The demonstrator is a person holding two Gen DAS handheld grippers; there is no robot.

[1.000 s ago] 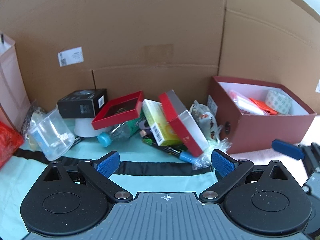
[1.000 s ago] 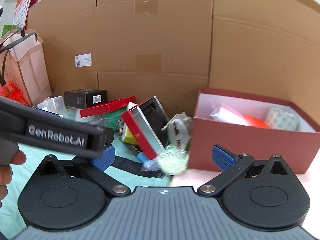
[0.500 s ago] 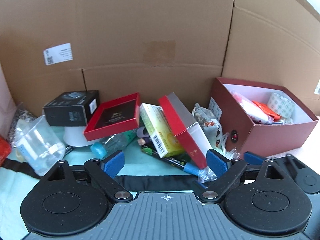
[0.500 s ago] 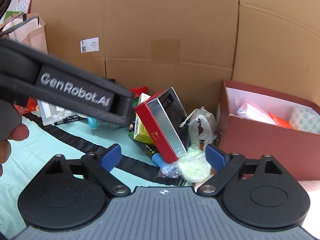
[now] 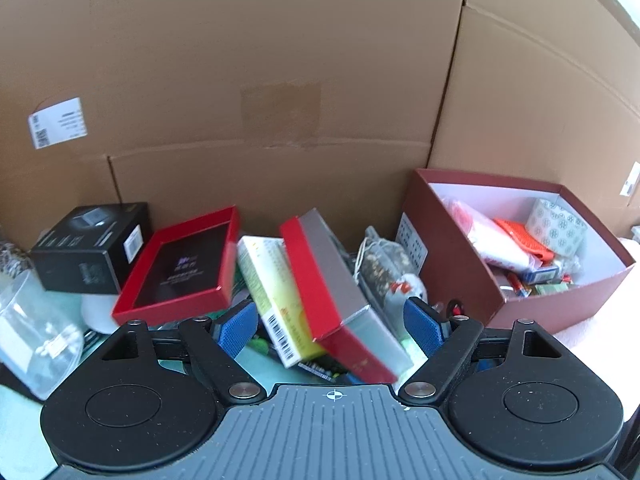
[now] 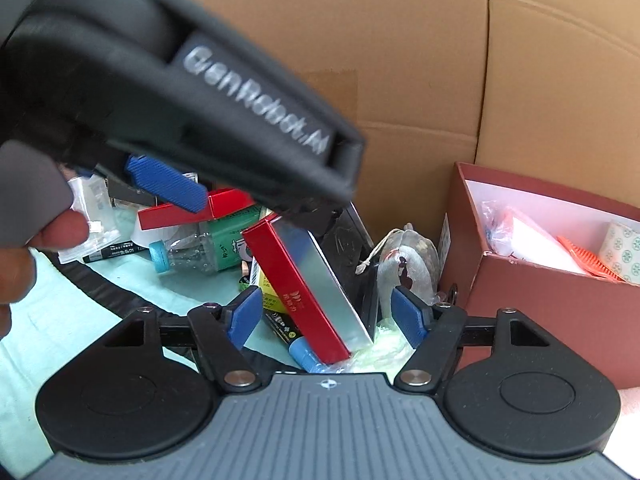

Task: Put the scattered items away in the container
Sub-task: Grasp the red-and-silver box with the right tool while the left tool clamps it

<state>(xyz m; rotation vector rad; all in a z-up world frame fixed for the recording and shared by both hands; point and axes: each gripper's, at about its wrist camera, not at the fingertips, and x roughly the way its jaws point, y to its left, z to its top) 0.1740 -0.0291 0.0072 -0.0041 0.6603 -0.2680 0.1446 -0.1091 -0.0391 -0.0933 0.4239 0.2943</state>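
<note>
A red-and-silver box [image 5: 340, 304] leans on a yellow-green carton [image 5: 276, 300] in the pile. Both lie between the pads of my left gripper [image 5: 330, 328], whose jaws are closing without touching them. The same red-and-silver box [image 6: 308, 288] stands between the pads of my right gripper [image 6: 326, 316], which is also closing and clear of it. To the right is the maroon container [image 5: 452, 264], with several items inside. The left tool's black housing [image 6: 180, 92] crosses the upper left of the right wrist view and hides part of the pile.
A red tray [image 5: 180, 268], a black box [image 5: 88, 252] and a clear plastic cup [image 5: 36, 332] lie to the left. A drawstring pouch [image 5: 384, 268] rests by the container. A bottle [image 6: 192, 252], a blue-capped marker [image 6: 304, 354] and a green bagged item [image 6: 380, 348] lie on the teal cloth. Cardboard walls stand behind.
Both grippers have moved forward to the pile and their jaws have narrowed. The left tool's housing has swung across more of the right wrist view.
</note>
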